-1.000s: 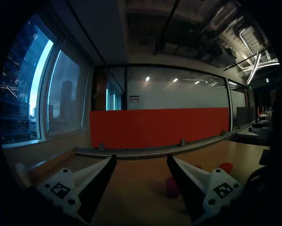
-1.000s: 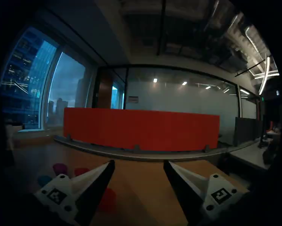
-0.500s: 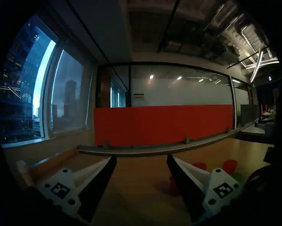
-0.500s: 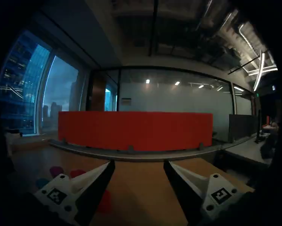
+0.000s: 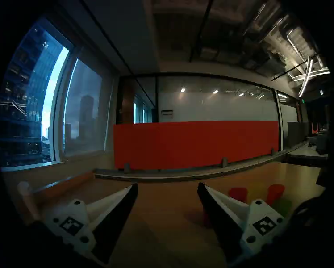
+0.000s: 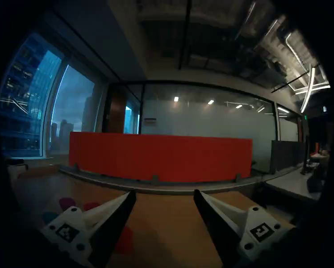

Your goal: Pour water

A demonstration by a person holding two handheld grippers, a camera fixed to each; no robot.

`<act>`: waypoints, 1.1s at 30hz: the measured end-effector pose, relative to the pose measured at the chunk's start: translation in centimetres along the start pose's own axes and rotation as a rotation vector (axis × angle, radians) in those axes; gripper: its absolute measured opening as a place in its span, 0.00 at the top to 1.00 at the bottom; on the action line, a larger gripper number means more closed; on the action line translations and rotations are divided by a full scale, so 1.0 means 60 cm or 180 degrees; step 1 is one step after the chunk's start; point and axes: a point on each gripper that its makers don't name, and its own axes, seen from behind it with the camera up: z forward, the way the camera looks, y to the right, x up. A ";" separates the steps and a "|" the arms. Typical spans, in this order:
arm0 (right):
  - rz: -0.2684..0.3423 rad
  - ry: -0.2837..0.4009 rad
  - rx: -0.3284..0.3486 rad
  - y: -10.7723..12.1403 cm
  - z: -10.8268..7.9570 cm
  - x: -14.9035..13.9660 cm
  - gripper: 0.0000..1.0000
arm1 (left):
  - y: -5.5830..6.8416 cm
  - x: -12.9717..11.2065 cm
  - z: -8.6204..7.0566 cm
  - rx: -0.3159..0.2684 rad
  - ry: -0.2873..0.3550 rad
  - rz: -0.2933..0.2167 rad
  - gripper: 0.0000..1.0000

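Two pairs of white fingers with black inner faces fill the near edge of the views, and both pairs are spread wide with nothing between them. In the left gripper view, the left gripper (image 5: 167,187) hangs over a wooden counter (image 5: 167,228). Just past the finger on the right of that view stand a red cup (image 5: 238,194) and an orange-red cup (image 5: 275,193), upright and apart from each other. In the right gripper view, the right gripper (image 6: 164,194) is likewise above the counter (image 6: 167,232). A cluster of small coloured cups (image 6: 68,203) sits beyond the finger on the left of that view, too dim to tell their contents. Farther back, a red partition (image 6: 160,156) runs along the counter's far edge. Behind it is a glass wall (image 6: 207,120), and tall windows (image 6: 26,116) stand at the left.
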 end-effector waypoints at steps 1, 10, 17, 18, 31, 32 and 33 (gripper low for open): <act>0.0006 0.0000 -0.0002 0.000 0.000 0.000 0.00 | -0.001 -0.005 -0.001 0.0014 -0.0009 0.0008 0.01; 0.0043 -0.0046 -0.0026 0.001 -0.007 -0.006 0.00 | -0.011 -0.038 -0.006 0.0093 -0.0027 -0.0027 0.01; 0.0056 -0.0071 -0.0038 -0.001 -0.009 -0.010 0.00 | -0.018 -0.062 -0.006 0.0104 -0.0057 -0.0035 0.01; 0.0060 -0.0073 -0.0039 -0.002 -0.009 -0.011 0.00 | -0.019 -0.066 -0.007 0.0106 -0.0060 -0.0034 0.01; 0.0049 -0.0118 -0.0015 -0.017 -0.004 -0.014 0.00 | -0.025 -0.104 -0.007 0.0101 -0.0105 -0.0056 0.01; 0.0044 -0.0121 -0.0015 -0.018 -0.004 -0.014 0.00 | -0.025 -0.105 -0.007 0.0099 -0.0108 -0.0065 0.01; 0.0041 -0.0123 -0.0014 -0.019 -0.004 -0.014 0.00 | -0.025 -0.106 -0.006 0.0097 -0.0108 -0.0073 0.01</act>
